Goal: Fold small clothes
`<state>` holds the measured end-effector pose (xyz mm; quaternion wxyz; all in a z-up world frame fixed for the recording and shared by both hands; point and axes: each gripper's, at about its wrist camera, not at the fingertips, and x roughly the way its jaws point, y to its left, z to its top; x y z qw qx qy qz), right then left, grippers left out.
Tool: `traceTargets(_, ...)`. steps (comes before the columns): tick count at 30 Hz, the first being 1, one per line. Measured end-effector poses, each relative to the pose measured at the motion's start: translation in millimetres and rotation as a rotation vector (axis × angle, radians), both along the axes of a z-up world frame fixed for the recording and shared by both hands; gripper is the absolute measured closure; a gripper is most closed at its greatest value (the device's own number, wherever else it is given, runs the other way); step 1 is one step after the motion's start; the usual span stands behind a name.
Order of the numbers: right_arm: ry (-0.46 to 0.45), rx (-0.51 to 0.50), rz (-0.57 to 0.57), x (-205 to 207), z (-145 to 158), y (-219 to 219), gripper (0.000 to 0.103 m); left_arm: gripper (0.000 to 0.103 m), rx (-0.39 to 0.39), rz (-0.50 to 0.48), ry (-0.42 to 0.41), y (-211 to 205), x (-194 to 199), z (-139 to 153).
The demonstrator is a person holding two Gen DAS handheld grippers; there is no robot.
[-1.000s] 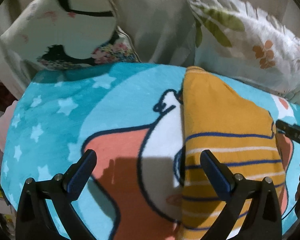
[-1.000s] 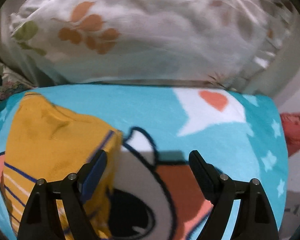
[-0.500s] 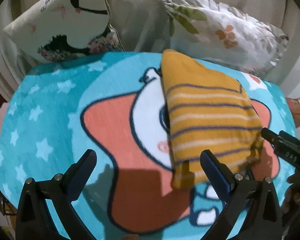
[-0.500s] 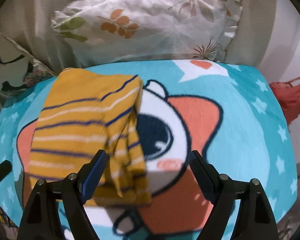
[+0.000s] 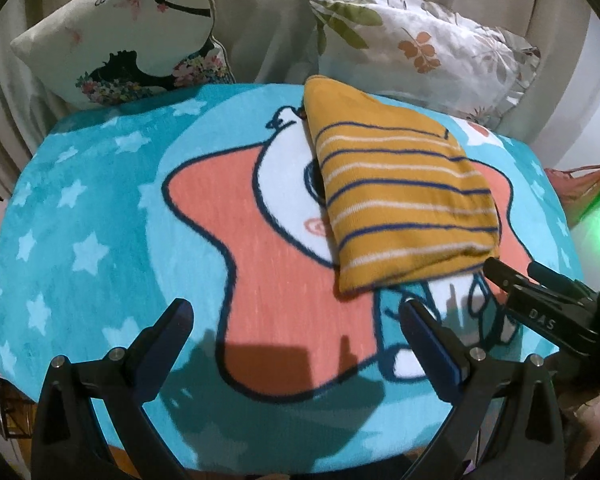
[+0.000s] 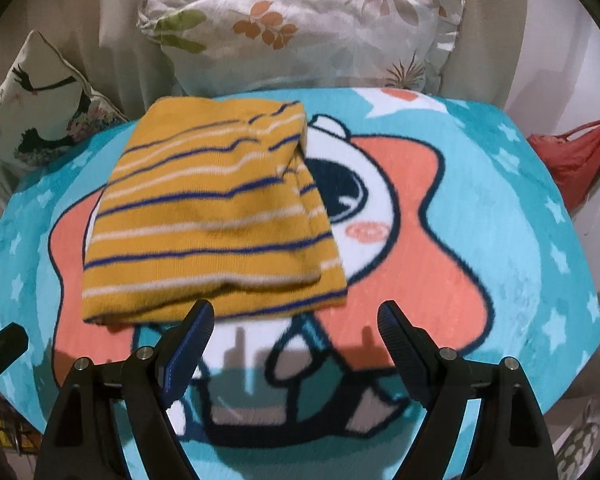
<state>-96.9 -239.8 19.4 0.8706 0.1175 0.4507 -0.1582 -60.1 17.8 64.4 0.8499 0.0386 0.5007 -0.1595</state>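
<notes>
Two grippers, both spread wide and empty: left gripper (image 5: pixel 296 320) low in the left wrist frame, right gripper (image 6: pixel 296 320) low in the right wrist frame. Folded mustard striped garment (image 6: pixel 212 220), perhaps a small sweater, flat on turquoise cartoon star blanket (image 5: pixel 80 208); right of centre in the left view, left of centre in the right view. Right gripper's left fingertip (image 6: pixel 198 320) just beside the garment's near edge, contact unclear. Floral pillow (image 6: pixel 300 24) and silhouette-print cushion (image 5: pixel 132 36) across the top. Red bag (image 6: pixel 572 156) at right edge.
</notes>
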Motion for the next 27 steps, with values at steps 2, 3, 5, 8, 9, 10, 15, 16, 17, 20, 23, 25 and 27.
traceTargets(2, 0.003, 0.005, -0.005, -3, -2, 4, 0.016, 0.000, -0.001, -0.009, 0.006, 1, -4, -2)
traceTargets(3, 0.005, 0.004, -0.006, -4, -2, 6, 0.016, 0.000, -0.003, -0.014, 0.008, 1, -5, -2)
traceTargets(5, 0.008, -0.001, -0.003, -6, -2, 11, 0.016, 0.000, -0.005, -0.021, 0.011, 1, -8, -3)
traceTargets(8, 0.013, -0.007, 0.000, -8, -3, 16, 0.016, 0.000, 0.003, -0.026, 0.021, 1, -10, -5)
traceTargets(9, 0.015, -0.008, 0.000, -8, -3, 18, 0.016, 0.000, 0.007, -0.024, 0.026, 2, -10, -6)
traceTargets(10, 0.016, -0.008, 0.001, -8, -3, 19, 0.016, 0.000, 0.010, -0.023, 0.030, 2, -11, -8)
traceTargets(15, 0.024, -0.015, -0.001, -11, -5, 24, 0.016, 0.000, 0.018, -0.018, 0.040, 6, -11, -11)
traceTargets(16, 0.025, -0.015, -0.002, -11, -5, 25, 0.016, 0.000, 0.019, -0.018, 0.037, 6, -12, -11)
traceTargets(17, 0.027, -0.016, -0.004, -11, -6, 25, 0.016, 0.000, 0.021, -0.017, 0.030, 7, -12, -10)
traceTargets(20, 0.024, -0.021, -0.008, -11, -5, 26, 0.016, 0.000, 0.026, -0.015, 0.009, 8, -14, -8)
traceTargets(23, 0.024, -0.026, -0.007, -10, -6, 28, 0.016, 0.000, 0.028, -0.017, 0.003, 8, -14, -7)
traceTargets(25, 0.026, -0.025, -0.005, -9, -6, 29, 0.016, 0.000, 0.028, -0.015, 0.005, 7, -14, -7)
traceTargets(27, 0.026, -0.026, -0.002, -7, -6, 30, 0.016, 0.000, 0.029, -0.012, 0.006, 8, -13, -7)
